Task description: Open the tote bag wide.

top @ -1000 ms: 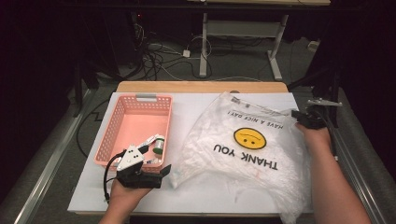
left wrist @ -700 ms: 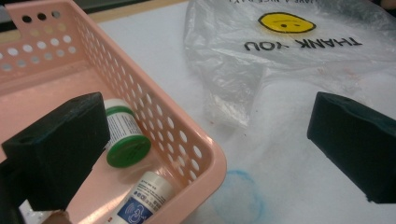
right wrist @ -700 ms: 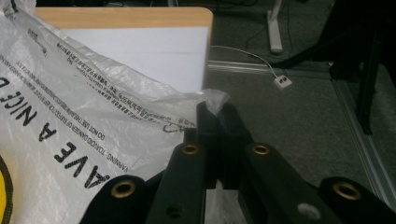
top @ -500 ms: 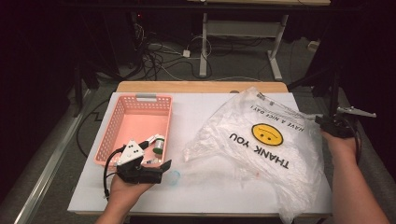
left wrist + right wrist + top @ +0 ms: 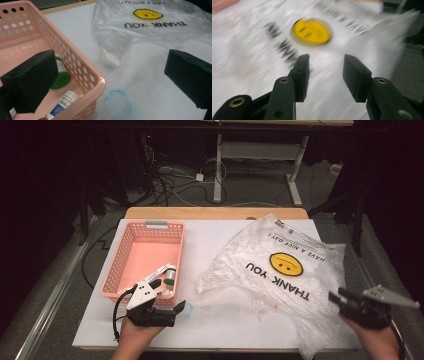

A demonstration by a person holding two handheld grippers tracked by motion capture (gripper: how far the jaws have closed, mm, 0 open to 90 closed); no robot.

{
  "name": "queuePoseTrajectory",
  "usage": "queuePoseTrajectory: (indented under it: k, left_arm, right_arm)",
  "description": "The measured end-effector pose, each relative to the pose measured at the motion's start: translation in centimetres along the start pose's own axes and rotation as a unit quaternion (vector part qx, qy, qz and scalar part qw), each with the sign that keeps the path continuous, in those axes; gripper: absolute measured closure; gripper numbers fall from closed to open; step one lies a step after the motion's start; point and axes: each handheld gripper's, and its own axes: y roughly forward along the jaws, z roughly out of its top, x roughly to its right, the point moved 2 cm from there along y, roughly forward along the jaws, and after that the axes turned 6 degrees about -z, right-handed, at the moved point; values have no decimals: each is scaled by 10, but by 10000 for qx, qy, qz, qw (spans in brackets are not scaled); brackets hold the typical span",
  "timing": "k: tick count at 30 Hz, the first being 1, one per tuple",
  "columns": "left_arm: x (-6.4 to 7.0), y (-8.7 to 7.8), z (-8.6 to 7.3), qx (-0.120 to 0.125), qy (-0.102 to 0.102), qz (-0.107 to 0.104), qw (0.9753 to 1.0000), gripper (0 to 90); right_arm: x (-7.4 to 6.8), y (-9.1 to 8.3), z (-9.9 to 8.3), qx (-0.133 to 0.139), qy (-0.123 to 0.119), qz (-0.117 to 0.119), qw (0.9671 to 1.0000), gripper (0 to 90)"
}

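Dark room, cables on the floor behind, and a white-topped table (image 5: pixel 220 240) carrying everything. Biggest thing on it is the clear plastic bag (image 5: pixel 280 280), smiley and THANK YOU facing up, spread flat and looking emptied. All places from the bag, then. Off its printed side, well apart, sits the pink basket (image 5: pixel 145 257), and in the basket corner nearest the bag lie a green-capped bottle (image 5: pixel 61 76) and a white tube (image 5: pixel 62 100). Between basket and bag, a faint blue ring (image 5: pixel 117 103) marks the tabletop.

Now the tools. The left gripper (image 5: pixel 172 310) hovers by that basket corner, jaws spread wide, nothing between them. The right gripper (image 5: pixel 325 75) is at the bag's outer edge, pointing in across it, jaws parted and empty; its view is blurred, so it's on the move.

My read: this is unloading the bag into the basket, and that looks done or nearly so. Next call is probably the bag itself: pinch an edge and clear it aside, minding how thin film slips and bunches.
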Motion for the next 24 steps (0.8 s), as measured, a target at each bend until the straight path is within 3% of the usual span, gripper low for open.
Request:
queuePoseTrajectory:
  k: [2, 4, 5, 6, 7, 10, 14, 16, 20, 22, 24]
  left_arm:
    - [2, 1, -1, -19, -51, -42, 10000, 0]
    - [3, 1, -1, 14, -110, -44, 9999, 0]
    - [4, 2, 0, 21, -98, -39, 9999, 0]
    - [4, 2, 0, 21, -98, -39, 9999, 0]
    - [4, 2, 0, 22, -78, -47, 10000, 0]
    - [3, 5, 0, -19, -58, -61, 10000, 0]
    - [0, 6, -1, -37, -101, -78, 9999, 0]
    - [0, 6, -1, -35, -106, -82, 9999, 0]
    - [-1, 5, -1, -55, -70, -119, 9999, 0]
    - [-2, 4, -2, -91, -68, -133, 9998, 0]
    - [-3, 3, -2, -123, -66, -93, 9999, 0]
  right_arm:
    - [-23, -5, -15, -149, -94, 220, 9996, 472]
    - [-42, -11, -26, -165, 20, 499, 9986, 390]
    - [-52, -12, -30, -223, -69, 661, 9975, 379]
    - [-52, -12, -30, -223, -69, 661, 9975, 379]
    - [-66, -12, -33, -391, -353, 834, 9951, 368]
    - [-75, -5, -39, -626, -513, 875, 9929, 388]
    - [-74, 3, -46, -910, -796, 626, 9907, 499]
    - [-72, 5, -49, -991, -777, 592, 9903, 575]
    - [-70, 6, -48, -949, -891, 329, 9909, 824]
    - [-73, 7, -47, -960, -982, 340, 9899, 898]
    - [-79, 6, -44, -910, -1041, 444, 9894, 900]
